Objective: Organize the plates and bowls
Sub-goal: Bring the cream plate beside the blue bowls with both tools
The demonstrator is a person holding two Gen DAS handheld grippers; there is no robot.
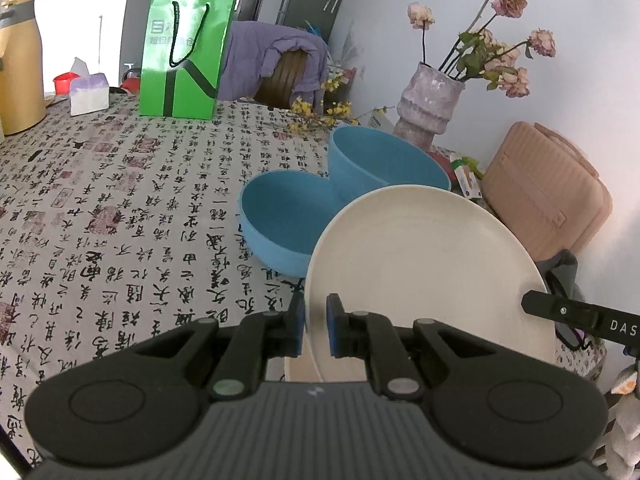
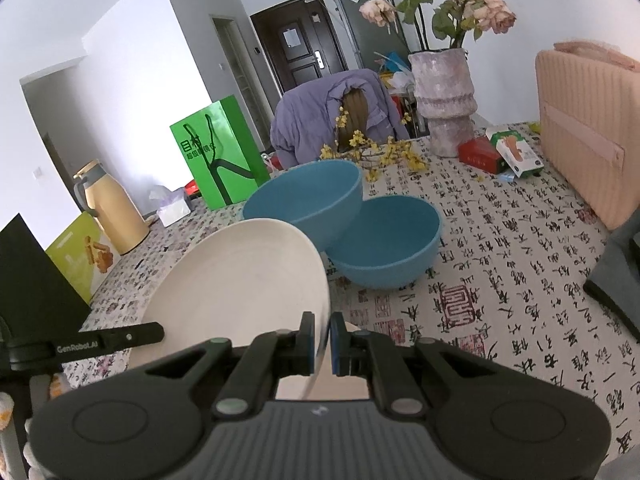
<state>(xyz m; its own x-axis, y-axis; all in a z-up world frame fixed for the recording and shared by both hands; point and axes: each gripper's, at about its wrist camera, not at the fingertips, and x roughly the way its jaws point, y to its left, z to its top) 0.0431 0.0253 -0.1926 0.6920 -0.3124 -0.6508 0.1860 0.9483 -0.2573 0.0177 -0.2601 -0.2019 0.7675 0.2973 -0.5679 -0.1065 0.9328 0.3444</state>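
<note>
Right now we've got the left gripper [image 1: 316, 326] clamped on the near rim of the cream plate [image 1: 424, 256], and the right gripper [image 2: 321, 342] pinching the same plate's opposite edge [image 2: 240, 276], so the dish is held tilted between both tools. Below the left fingers we glimpse a cream surface [image 1: 304, 364], too hidden to identify. Just past the plate sits a blue bowl [image 1: 280, 220] on the calligraphy tablecloth [image 1: 120, 208], empty as far as we see, with a second blue bowl [image 1: 384, 160] leaning tilted against its rim, also empty. Farther ahead stand a vase [image 1: 430, 100] holding dried roses and a green paper bag [image 1: 184, 56].
</note>
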